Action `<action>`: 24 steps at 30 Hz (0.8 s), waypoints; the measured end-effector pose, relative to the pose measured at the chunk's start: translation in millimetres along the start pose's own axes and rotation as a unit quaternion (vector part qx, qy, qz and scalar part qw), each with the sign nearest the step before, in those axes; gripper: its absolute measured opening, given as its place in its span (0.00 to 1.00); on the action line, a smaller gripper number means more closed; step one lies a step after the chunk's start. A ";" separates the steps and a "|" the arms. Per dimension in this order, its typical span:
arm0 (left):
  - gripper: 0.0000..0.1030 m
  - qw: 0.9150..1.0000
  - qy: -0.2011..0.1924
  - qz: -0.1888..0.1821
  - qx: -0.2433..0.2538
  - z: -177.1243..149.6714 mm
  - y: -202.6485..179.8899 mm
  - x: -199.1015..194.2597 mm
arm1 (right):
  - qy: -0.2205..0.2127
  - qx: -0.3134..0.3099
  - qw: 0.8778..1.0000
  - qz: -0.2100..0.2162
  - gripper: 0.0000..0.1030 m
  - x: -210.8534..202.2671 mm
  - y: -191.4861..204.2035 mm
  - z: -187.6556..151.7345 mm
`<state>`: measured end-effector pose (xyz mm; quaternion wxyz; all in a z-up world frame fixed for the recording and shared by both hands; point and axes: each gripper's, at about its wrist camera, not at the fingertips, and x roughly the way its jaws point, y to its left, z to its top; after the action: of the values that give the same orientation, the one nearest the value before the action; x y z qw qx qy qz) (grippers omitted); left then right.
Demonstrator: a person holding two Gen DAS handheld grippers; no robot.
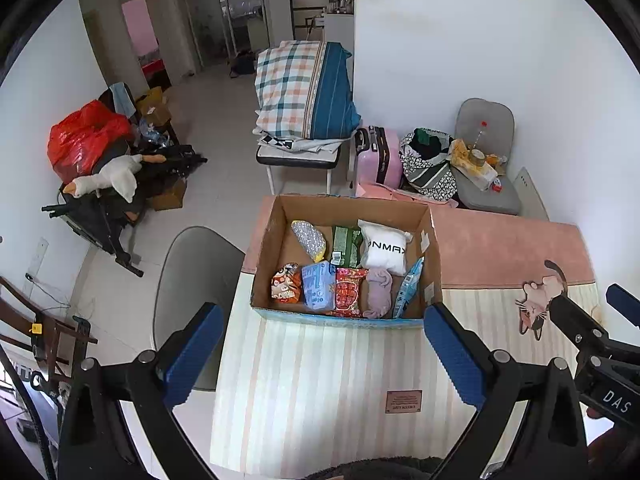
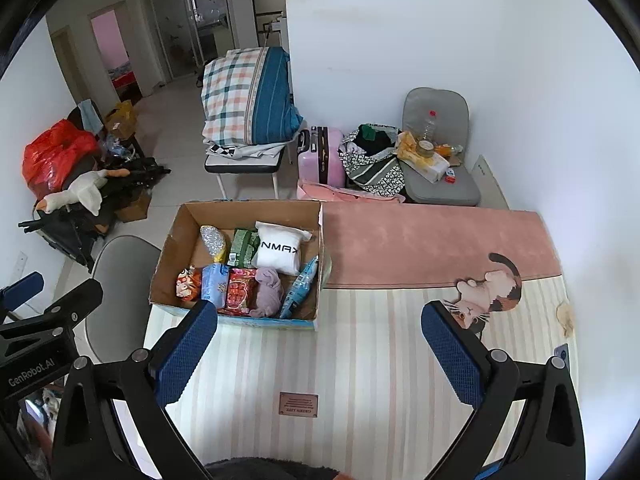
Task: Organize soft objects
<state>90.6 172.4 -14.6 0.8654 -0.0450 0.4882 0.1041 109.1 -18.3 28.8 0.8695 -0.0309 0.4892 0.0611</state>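
- The left gripper (image 1: 322, 354) is hovering above the striped mat (image 1: 340, 380), its blue fingers (image 1: 192, 356) spread wide apart with nothing between them.
- The box (image 1: 276, 232) is sitting straight ahead of the left gripper, just beyond its fingertips, open at the top.
- Inside the box, the row nearest the left gripper is showing an orange packet (image 1: 286, 283), a blue pack (image 1: 318, 286), a red packet (image 1: 349, 291), a lilac cloth (image 1: 378, 292) and a slim blue pouch (image 1: 408, 286) leaning against the right wall.
- Farther from the gripper, a silver pouch (image 1: 309, 240), a green packet (image 1: 346, 246) and a white bag (image 1: 384, 247) are lying in the back row.
- The right gripper (image 2: 320, 350) is also hanging over the mat, its fingers (image 2: 450, 354) standing wide apart and empty.
- From the right gripper, the box (image 2: 176, 240) is lying ahead and to the left, its near corner just past the left fingertip.
- A cat figure (image 2: 492, 290) on the mat is showing just beyond the right gripper's right fingertip.
- The right gripper is appearing at the right edge of the left view, beside the left one.
- A grey chair (image 2: 116, 280) is standing to the left of the box.
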 end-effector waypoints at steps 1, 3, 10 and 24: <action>1.00 1.000 0.002 -0.002 -0.001 0.2 0.5 0.7 | 0.001 0.000 1.000 0.000 1.00 0.7 0.2 -0.2; 1.00 1.000 0.000 0.001 0.000 1.1 1.1 0.8 | -0.001 -0.001 1.000 -0.001 1.00 1.0 0.6 0.8; 1.00 1.000 0.000 -0.001 -0.002 2.2 3.1 0.7 | -0.001 -0.001 1.000 -0.001 1.00 3.6 1.4 0.3; 1.00 1.000 0.003 -0.003 0.006 2.7 4.7 1.2 | 0.000 -0.002 1.000 0.003 1.00 4.5 1.7 -1.4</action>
<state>92.5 177.7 -14.1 0.8642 -0.0420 0.4915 0.0987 109.9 -16.5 24.3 0.8694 -0.0314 0.4889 0.0644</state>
